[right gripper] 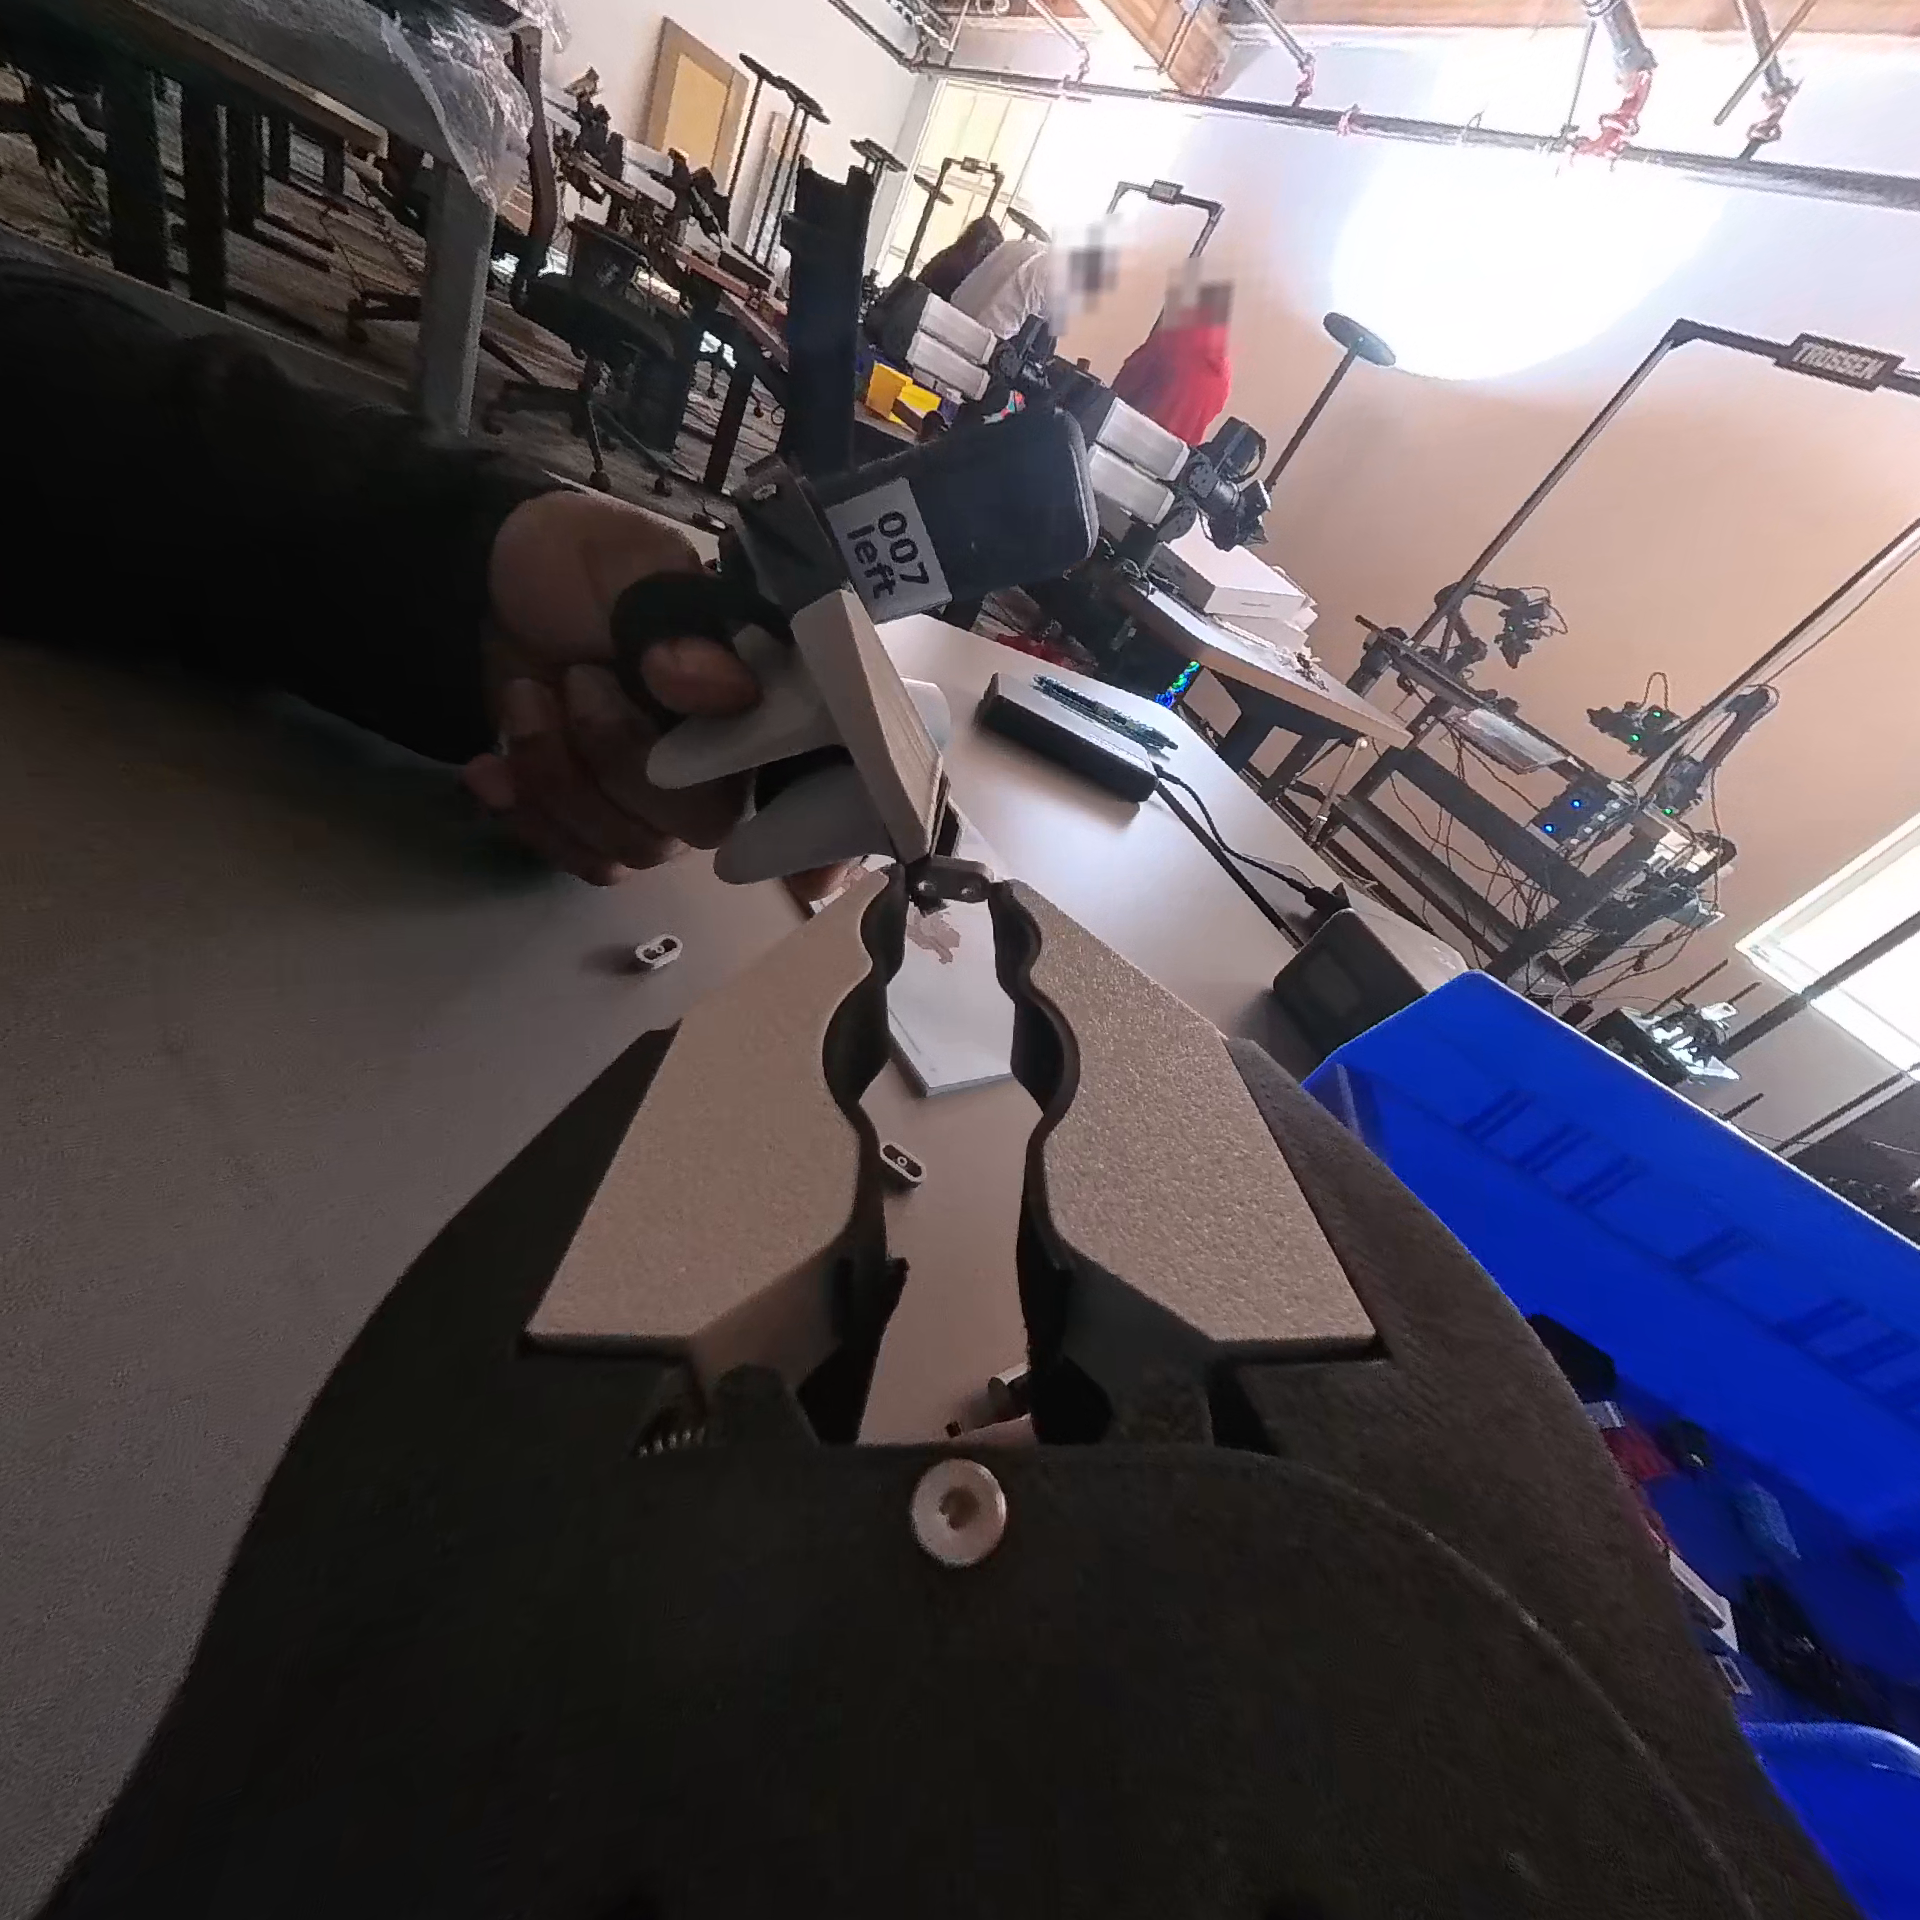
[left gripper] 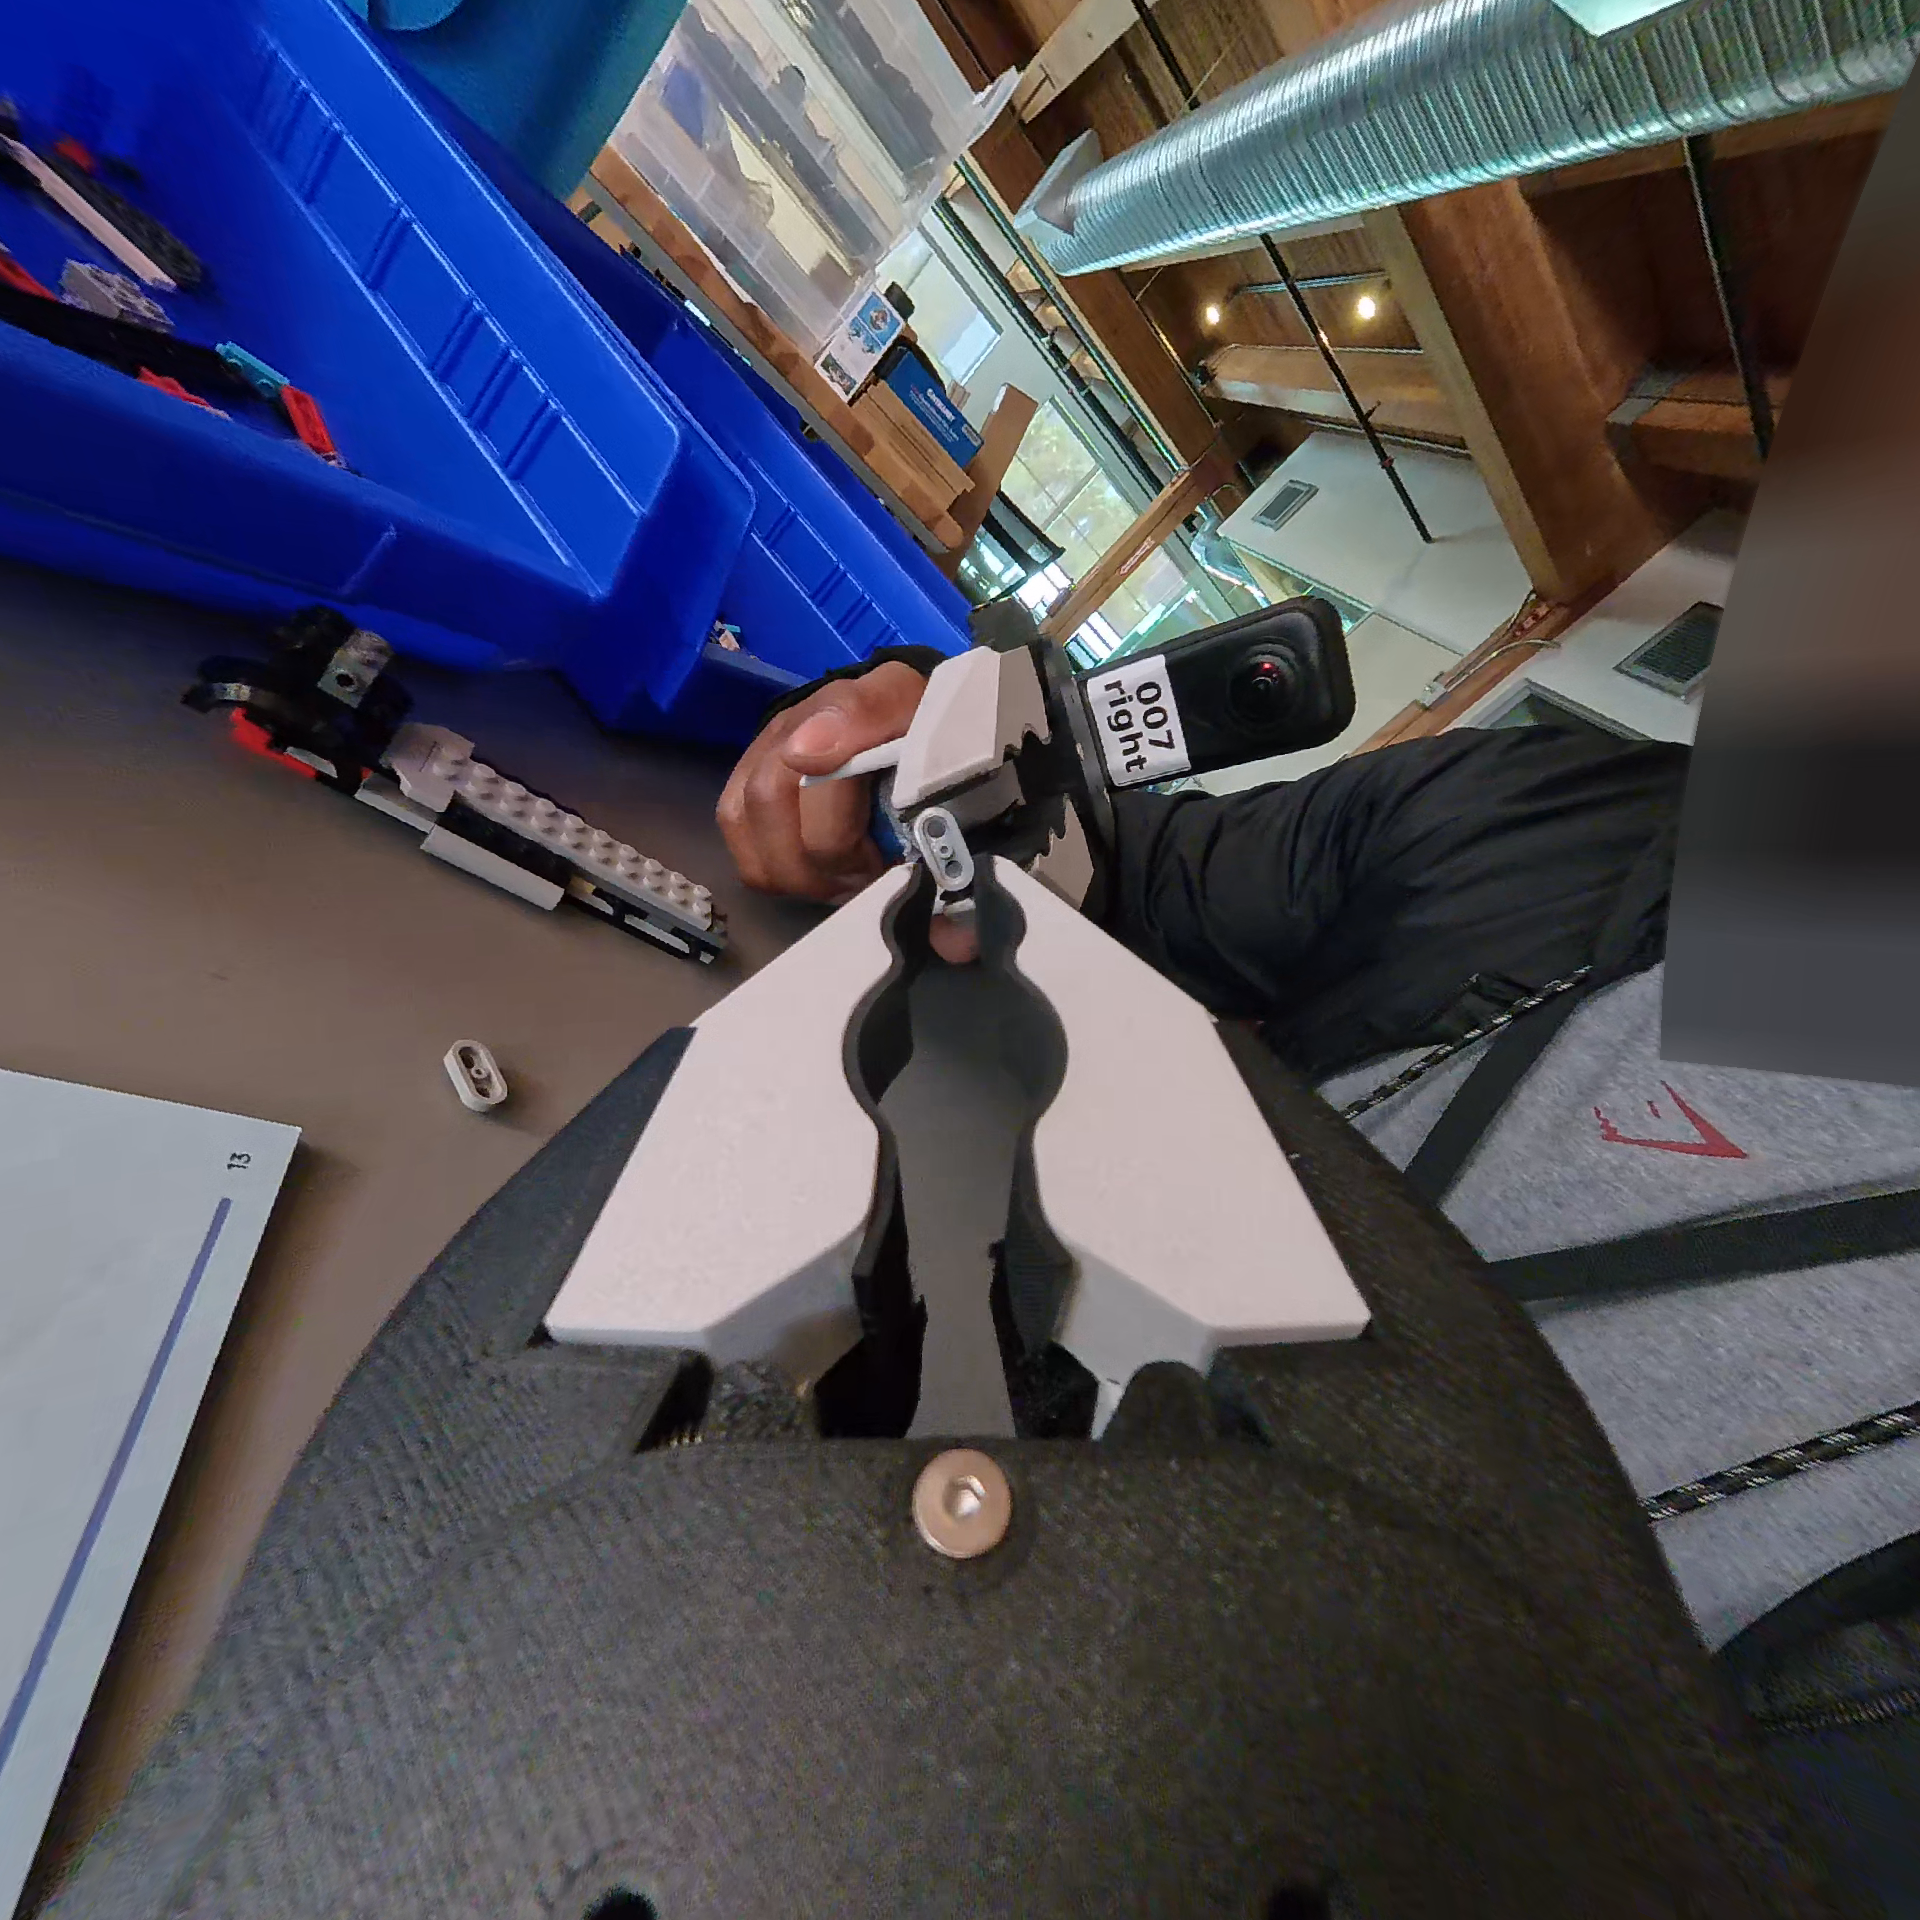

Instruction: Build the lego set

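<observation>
- The left hand-held gripper [left gripper: 948,902] and the right hand-held gripper [right gripper: 940,896] meet tip to tip in the air above the surface [left gripper: 156,831], with a small grey oval piece [left gripper: 943,844] between them.
- Seen from the left wrist, the piece's long axis runs roughly along the left fingers, and it sits right at their tips. They are narrowed on it and seem to pinch its near end.
- The right hand-held gripper's fingers are also close together around something at that same spot. From the right wrist the piece [right gripper: 951,881] lies crosswise at its tips, but I cannot tell for sure whether it grips or only touches.
- Neither hand is nearer, so my guess is a hand-over or a press-fit.
- On the surface below, a spare grey oval piece [left gripper: 476,1075] lies loose beside the corner of the instruction booklet [left gripper: 104,1351].
- Further towards the far edge lies the half-built model [left gripper: 457,800], long and low, with a grey studded plate over black parts. It is well apart from both tools.
- Behind it stands a blue bin [left gripper: 416,343] holding loose black, red, white and light-blue pieces.
- A second blue bin [right gripper: 1621,1226] sits at the right-hand side of the surface, with parts inside that I cannot make out.
</observation>
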